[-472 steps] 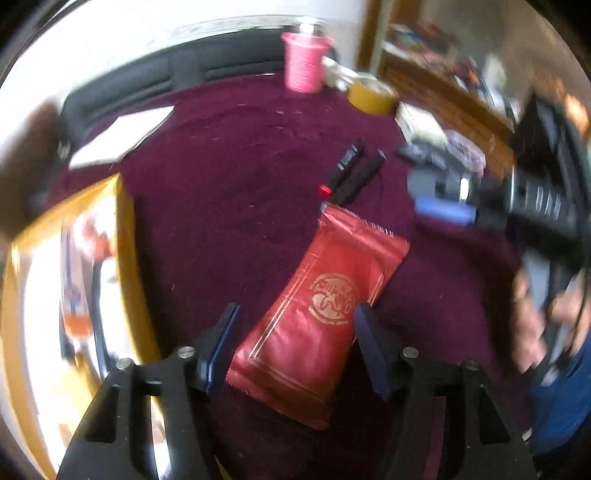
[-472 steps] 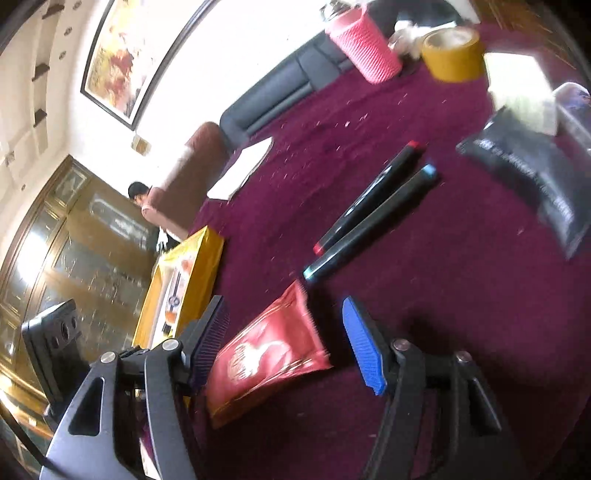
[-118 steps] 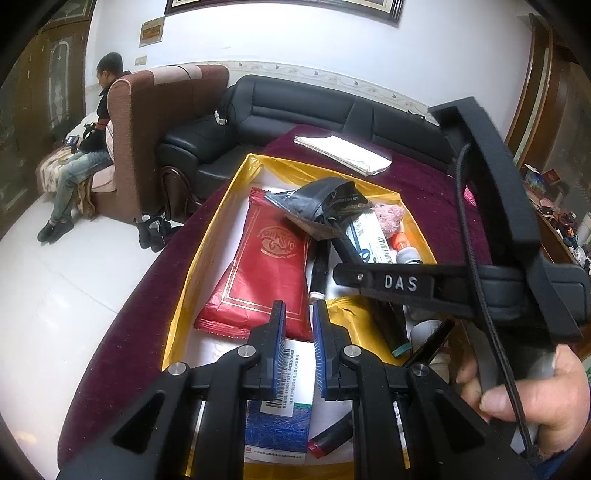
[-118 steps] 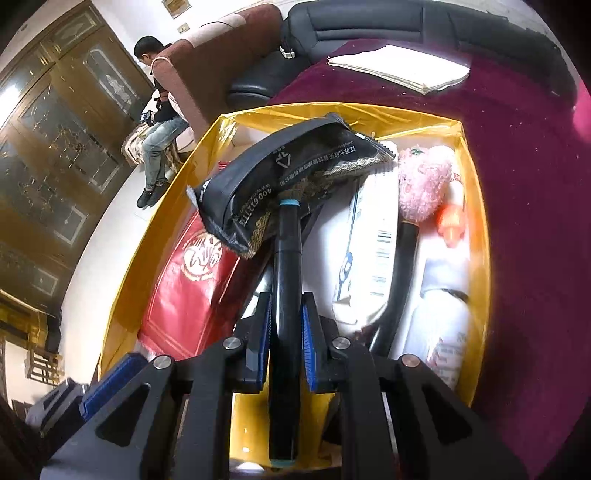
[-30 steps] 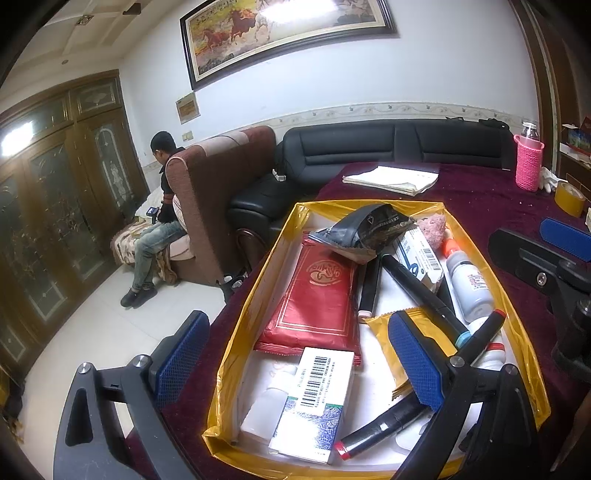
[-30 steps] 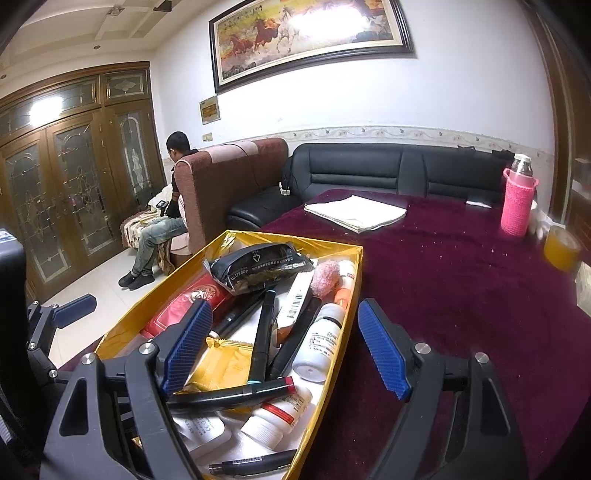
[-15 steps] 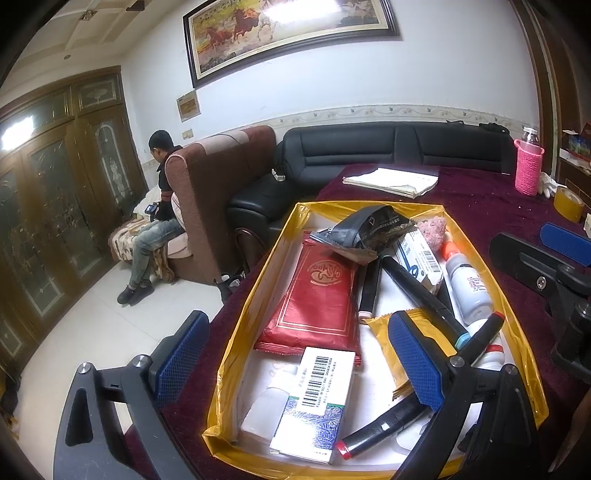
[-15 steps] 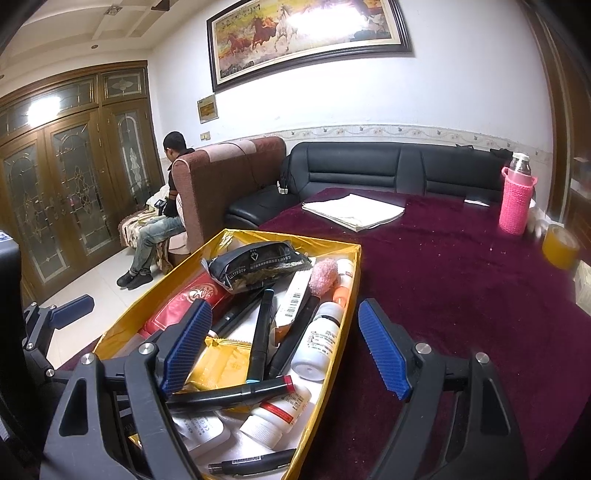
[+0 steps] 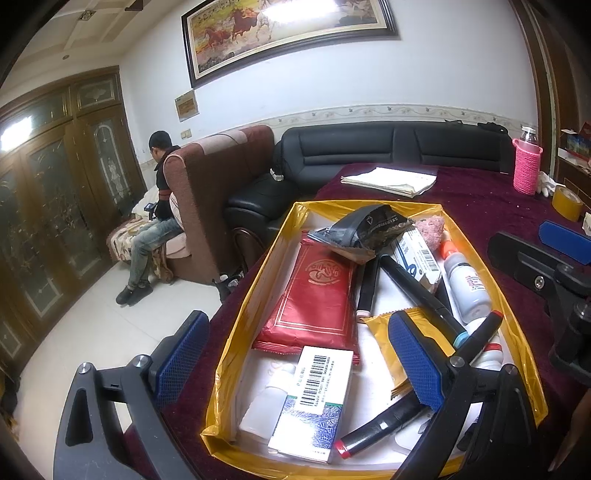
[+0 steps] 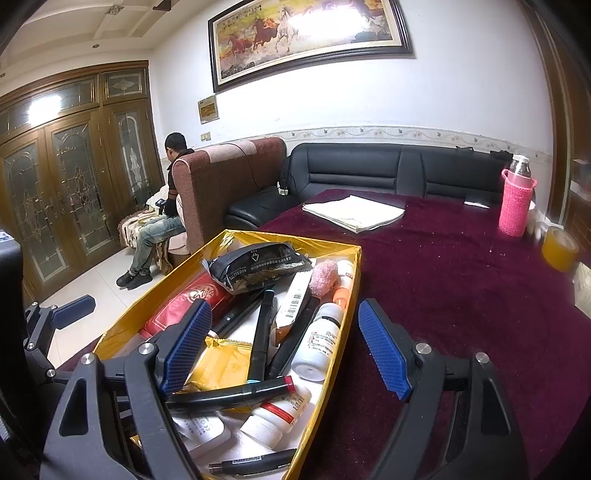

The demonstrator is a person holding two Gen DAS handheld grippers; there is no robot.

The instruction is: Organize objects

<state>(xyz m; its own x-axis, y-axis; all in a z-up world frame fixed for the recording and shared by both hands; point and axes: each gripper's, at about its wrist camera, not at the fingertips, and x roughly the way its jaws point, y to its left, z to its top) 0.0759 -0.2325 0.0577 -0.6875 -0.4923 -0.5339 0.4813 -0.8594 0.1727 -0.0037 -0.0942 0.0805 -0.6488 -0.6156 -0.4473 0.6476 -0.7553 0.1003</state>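
Left wrist, gold box, red packet inside

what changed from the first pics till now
The red packet and both markers left the cloth for the yellow box. The right hand-held gripper let go of the blue-tipped marker. Both grippers now stand open. The pink bottle stayed.

Both views are sharp and evenly lit; glare whitens the framed painting at the top, and fisheye bends the dark corners.
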